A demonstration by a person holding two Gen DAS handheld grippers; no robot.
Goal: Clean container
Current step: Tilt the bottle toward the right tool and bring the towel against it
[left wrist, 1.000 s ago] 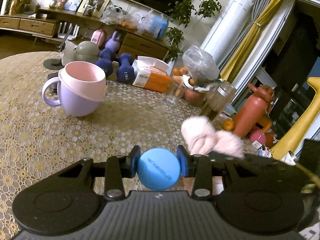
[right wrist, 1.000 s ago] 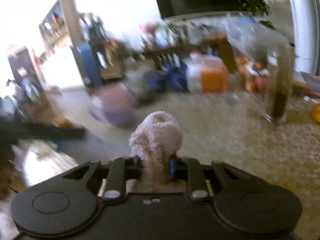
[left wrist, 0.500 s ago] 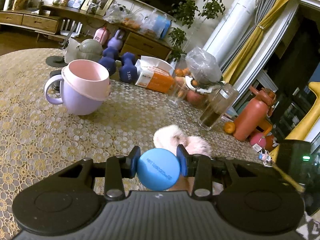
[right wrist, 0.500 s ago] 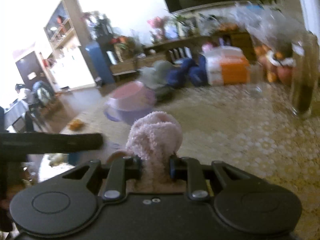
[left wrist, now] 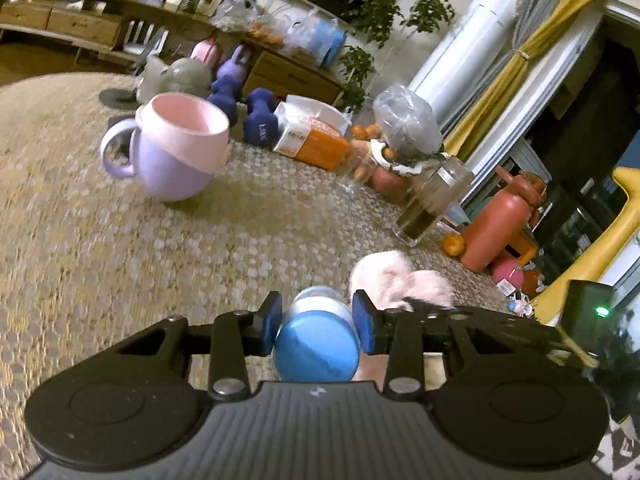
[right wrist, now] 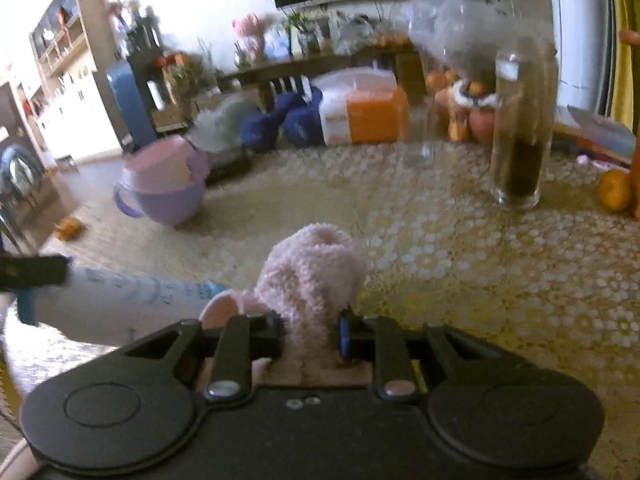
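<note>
Lace-covered table (left wrist: 120,264), cluttered living room. Left gripper (left wrist: 316,318) clamps bottle (left wrist: 316,340), its far end at cloth (right wrist: 312,276) pinched in right gripper (right wrist: 311,330). Risks: smooth bottle slips while wiped; glass (right wrist: 518,136) and mug (left wrist: 176,152) nearby could get knocked.

Blue-capped bottle (left wrist: 316,344), pink cloth (right wrist: 312,280), lilac mug (left wrist: 172,160).
</note>
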